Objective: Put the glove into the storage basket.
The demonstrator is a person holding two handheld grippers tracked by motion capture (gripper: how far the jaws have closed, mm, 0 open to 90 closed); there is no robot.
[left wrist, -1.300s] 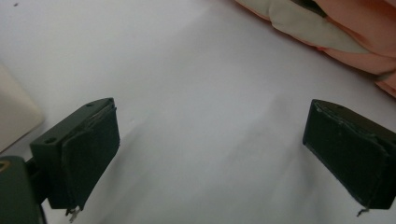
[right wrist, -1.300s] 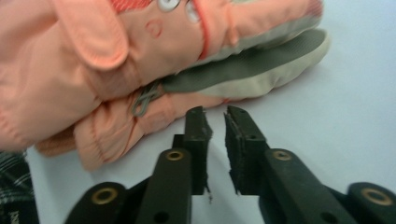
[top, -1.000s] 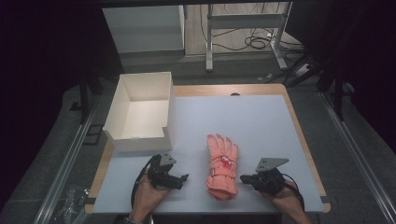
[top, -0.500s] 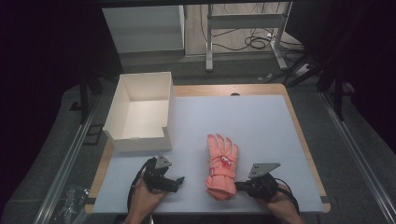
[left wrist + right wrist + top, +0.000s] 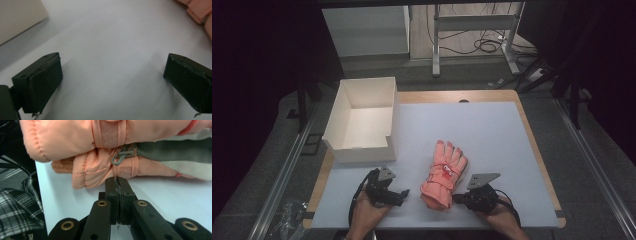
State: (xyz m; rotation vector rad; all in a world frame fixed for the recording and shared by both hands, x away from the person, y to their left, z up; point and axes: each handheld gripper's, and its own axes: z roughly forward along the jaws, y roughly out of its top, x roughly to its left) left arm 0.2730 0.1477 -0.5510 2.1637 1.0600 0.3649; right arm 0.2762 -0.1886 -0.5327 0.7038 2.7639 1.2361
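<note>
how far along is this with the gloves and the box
Early on. Nothing looks done yet: the white box holds nothing, and the orange gloves lie stacked on the table. In hand: the right gripper has its jaws shut, tips at the lower glove's cuff; whether they pinch fabric is unclear. The left gripper waits open beside the gloves. Probably left: lifting the gloves into the box.

A lab or test workspace: a white-covered surface [image 5: 492,125] on a wooden top, metal frame legs [image 5: 436,40] and loose cables [image 5: 484,45] on the floor beyond, dark curtains [image 5: 262,75] flanking it.
</note>
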